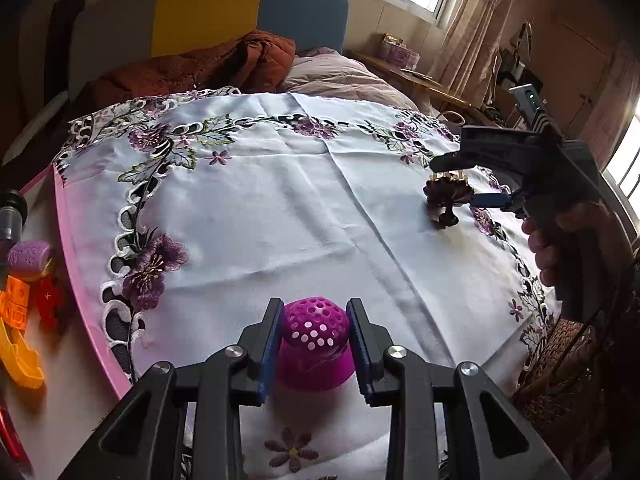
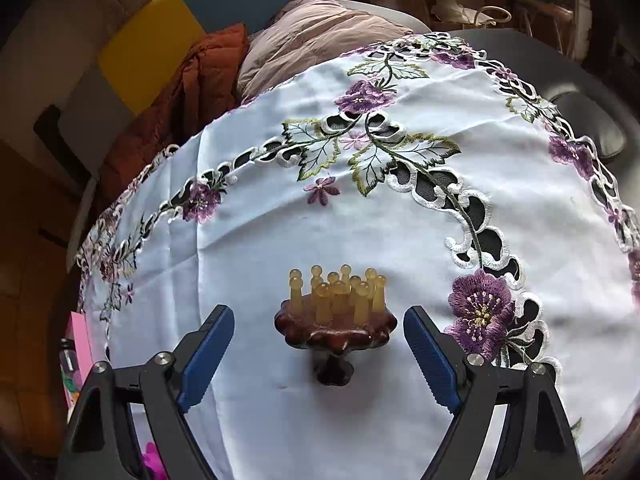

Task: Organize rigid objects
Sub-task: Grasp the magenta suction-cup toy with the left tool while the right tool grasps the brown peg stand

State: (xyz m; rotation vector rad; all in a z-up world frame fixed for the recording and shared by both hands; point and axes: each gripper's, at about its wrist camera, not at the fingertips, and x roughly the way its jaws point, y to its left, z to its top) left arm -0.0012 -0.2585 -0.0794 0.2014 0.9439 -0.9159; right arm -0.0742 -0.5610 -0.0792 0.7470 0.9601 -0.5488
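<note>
White embroidered cloth (image 1: 280, 208) covers the counter beside a bed (image 1: 340, 76). Left gripper (image 1: 314, 344) fingers clamp a purple perforated dome cup (image 1: 314, 344) at the near edge. Right gripper (image 2: 319, 354) fingers spread wide around a brown pedestal massager (image 2: 335, 326) with amber pegs, not touching it.

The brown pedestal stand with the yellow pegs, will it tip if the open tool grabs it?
Probably top-heavy: the stand has a wide scalloped top on a narrow stem. The pegs stand upright and might fall if loose. It looks rigid.
</note>
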